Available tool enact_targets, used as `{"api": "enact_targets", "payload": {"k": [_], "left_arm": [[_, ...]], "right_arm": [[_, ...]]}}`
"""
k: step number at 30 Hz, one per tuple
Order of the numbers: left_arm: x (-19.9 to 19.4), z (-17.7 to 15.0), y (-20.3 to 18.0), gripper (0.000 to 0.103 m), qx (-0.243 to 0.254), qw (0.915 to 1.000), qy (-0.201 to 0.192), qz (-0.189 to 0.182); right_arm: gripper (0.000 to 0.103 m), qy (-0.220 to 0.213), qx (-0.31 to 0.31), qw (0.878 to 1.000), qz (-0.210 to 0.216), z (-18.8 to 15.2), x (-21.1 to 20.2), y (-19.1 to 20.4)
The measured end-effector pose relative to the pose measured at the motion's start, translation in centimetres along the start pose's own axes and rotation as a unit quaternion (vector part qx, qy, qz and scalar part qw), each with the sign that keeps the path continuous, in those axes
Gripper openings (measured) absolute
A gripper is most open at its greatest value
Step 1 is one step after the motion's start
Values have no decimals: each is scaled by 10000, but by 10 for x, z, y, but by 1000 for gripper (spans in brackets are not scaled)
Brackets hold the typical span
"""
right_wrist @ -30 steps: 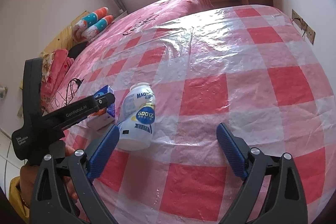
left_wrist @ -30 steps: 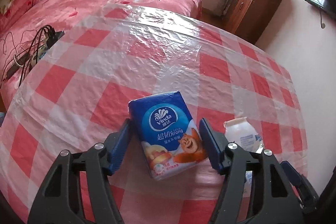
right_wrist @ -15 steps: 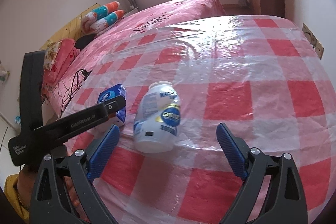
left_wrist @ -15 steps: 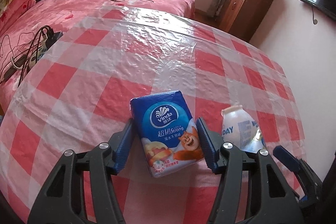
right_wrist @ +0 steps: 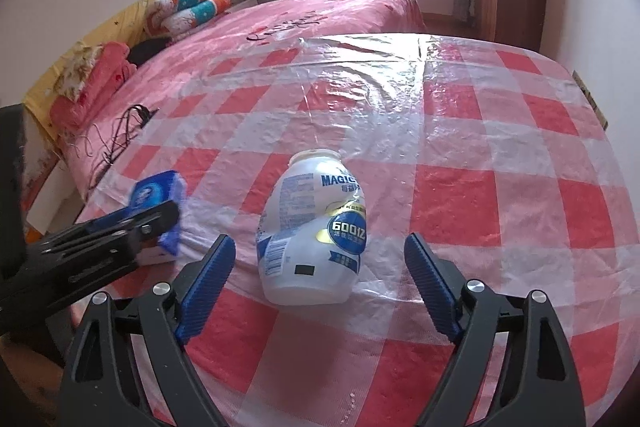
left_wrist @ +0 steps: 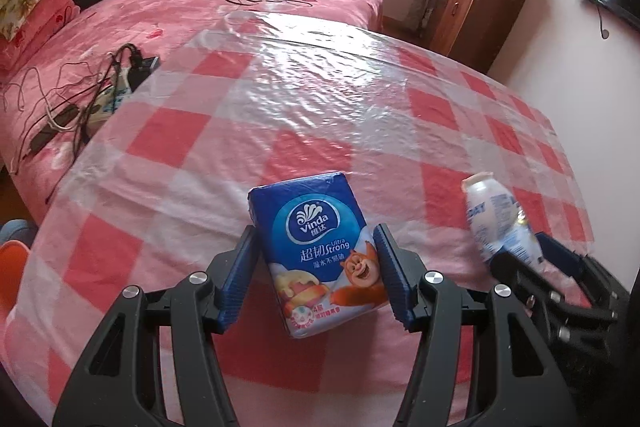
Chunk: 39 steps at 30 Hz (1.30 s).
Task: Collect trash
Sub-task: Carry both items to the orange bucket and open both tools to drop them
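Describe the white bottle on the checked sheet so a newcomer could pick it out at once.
Start at the pink bed, then the red and white checked plastic sheet spread before it. Near its front edge lies a white plastic bottle, between the closing but not yet touching jaws of the right gripper. Unlike the blue tissue pack beside it, it is rounded, dented, and bears a blue badge.

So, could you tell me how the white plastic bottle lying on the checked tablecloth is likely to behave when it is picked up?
The white plastic bottle looks dented near its label, so it may be thin-walled and give under pressure. It seems empty, so probably light. Lying on its rounded side on the glossy plastic-covered checked tablecloth, it could roll or slide as the right tool, now closing around it, makes contact.
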<state>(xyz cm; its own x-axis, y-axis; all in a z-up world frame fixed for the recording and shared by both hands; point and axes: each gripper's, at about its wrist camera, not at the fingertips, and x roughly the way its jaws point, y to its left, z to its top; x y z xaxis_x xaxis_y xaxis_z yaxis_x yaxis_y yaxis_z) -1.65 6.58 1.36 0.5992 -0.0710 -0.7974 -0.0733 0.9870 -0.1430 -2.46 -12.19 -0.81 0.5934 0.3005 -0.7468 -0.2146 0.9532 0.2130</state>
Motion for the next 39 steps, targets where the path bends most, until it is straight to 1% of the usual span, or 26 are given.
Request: {"api": "enact_targets", "payload": {"k": [6, 8, 12, 13, 14, 21, 29, 32, 39], "left_arm": [[-8, -7, 13, 60, 113, 9999, -43, 123], [-12, -10, 17, 60, 160, 9997, -54, 174], [-18, -16, 26, 60, 207, 9995, -69, 226], [-19, -17, 28, 60, 220, 9994, -78, 237], [-21, -18, 29, 60, 232, 9994, -85, 244], [-31, -28, 44, 60, 225, 9993, -102, 270], [-39, -34, 64, 60, 147, 9995, -102, 274], [-43, -37, 68, 60, 145, 9995, -104, 267], [-54, -43, 82, 60, 93, 9996, -122, 224]], "right_arm": [[82, 37, -95, 9999, -95, 4, 7, 2], [76, 64, -138, 9998, -137, 6, 10, 4], [69, 77, -189, 9996, -192, 8, 13, 8], [65, 75, -213, 9995, -203, 8, 13, 9], [58, 71, -235, 9995, -206, 7, 13, 9], [58, -64, -284, 9994, -185, 6, 9, 10], [58, -400, -468, 9974, -386, 4, -3, 19], [58, -415, -326, 9984, -190, 2, -5, 19], [58, -485, -105, 9988, 38, -4, -10, 24]]}}
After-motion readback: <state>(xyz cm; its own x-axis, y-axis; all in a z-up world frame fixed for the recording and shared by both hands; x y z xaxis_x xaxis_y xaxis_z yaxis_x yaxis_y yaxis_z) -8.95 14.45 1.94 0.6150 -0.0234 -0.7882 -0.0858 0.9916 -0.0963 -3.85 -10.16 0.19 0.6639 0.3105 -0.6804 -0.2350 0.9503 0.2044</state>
